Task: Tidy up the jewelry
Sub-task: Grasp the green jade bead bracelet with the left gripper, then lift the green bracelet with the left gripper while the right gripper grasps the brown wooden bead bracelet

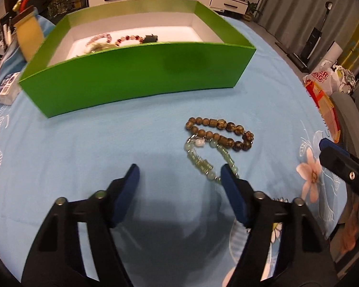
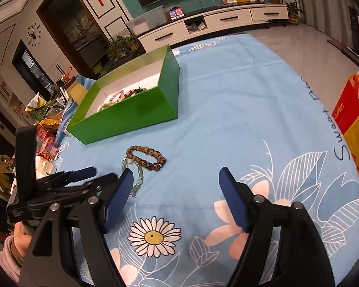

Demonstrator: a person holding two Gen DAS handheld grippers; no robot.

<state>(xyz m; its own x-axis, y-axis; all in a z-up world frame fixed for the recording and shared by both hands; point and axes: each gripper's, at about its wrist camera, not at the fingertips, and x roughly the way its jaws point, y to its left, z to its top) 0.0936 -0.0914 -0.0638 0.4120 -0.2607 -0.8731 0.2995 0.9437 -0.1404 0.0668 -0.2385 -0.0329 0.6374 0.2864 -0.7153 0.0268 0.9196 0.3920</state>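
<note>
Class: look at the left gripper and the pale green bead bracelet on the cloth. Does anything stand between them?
Nothing visible does. The left gripper hangs open just short of the green bracelet; only bare blue cloth lies between. The brown bracelet lies beyond.

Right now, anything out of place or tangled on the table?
Yes. Two bracelets lie outside the green box, on the blue cloth: a brown bead bracelet and a pale green one. They touch and overlap at one end, so lifting one may drag the other. Nothing looks spilled or broken.
</note>
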